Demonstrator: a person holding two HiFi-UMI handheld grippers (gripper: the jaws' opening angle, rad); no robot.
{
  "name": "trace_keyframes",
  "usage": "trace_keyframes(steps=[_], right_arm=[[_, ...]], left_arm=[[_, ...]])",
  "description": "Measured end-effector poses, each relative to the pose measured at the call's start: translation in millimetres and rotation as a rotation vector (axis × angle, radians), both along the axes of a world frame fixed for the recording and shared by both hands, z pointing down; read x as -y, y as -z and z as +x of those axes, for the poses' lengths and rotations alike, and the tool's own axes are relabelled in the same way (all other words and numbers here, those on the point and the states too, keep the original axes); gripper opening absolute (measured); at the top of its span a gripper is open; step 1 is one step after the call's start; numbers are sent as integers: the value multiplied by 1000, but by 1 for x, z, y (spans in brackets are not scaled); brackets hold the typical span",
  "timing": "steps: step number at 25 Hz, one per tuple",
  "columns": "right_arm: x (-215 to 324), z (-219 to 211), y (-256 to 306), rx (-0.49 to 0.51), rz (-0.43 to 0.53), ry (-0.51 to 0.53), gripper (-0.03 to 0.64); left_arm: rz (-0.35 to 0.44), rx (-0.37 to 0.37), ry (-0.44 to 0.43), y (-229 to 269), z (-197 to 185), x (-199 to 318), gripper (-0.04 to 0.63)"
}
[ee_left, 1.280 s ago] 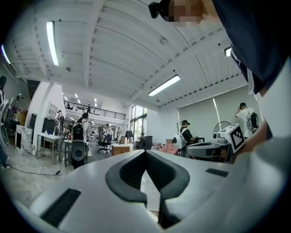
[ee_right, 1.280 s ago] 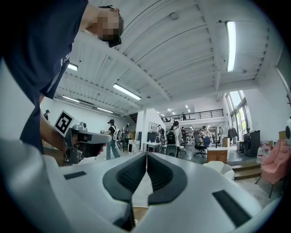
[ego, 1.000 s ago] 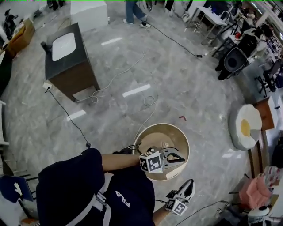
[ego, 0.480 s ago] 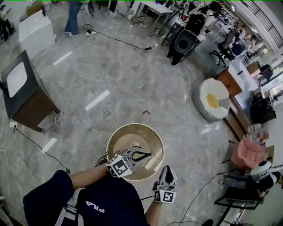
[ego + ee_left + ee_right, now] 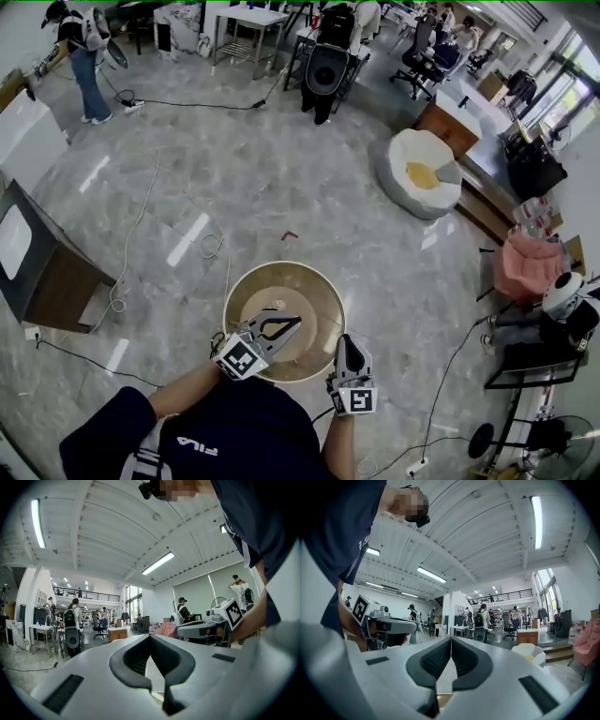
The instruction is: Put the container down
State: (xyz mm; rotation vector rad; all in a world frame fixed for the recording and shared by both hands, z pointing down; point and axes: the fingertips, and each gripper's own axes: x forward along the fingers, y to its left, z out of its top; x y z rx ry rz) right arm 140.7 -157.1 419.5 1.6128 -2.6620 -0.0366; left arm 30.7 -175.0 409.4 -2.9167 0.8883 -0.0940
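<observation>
Hanging at about waist height between the two hands, the round tan container (image 5: pixel 314 292) sits mouth-up and level, and the floor (image 5: pixel 394 272) it has to reach lies straight beneath it. The coming move therefore looks like a plain descent, not a reach to either side. The right gripper (image 5: pixel 348 340) lies along the container's right rim and points away from the person. Its jaws are clenched, and its own view shows a pale strip with tan below it wedged low between them, which I take to be the container's wall. The left gripper (image 5: pixel 297 322) is clenched too, with a similar pale strip low between its jaws. The head view, though, puts its tips over the near-left inside of the container instead of on the rim, so exactly where it bites I cannot tell. Both grippers point level and roughly the same way, with the container spanning the gap between them. Neither hand is nearer, and being round, the container has no long axis to line up. I judge that the two hands should sink together to keep the rim level. The patch of floor below looks bare: a small red mark (image 5: pixel 289 235) lies just beyond the far rim, and a looped cable (image 5: pixel 214 247) lies off to the left, apart from the container.
</observation>
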Motion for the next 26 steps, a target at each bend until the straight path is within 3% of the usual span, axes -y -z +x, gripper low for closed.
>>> trace_keyframes(steps=[9,26], right_arm=[[-4,0,-1,-36,-45,4,29],[-8,-5,6,-36,-41,32,29]], left_arm=[[-2,-3,6,1,2,-3,25],[-22,10,12,-3,4,-6,25]])
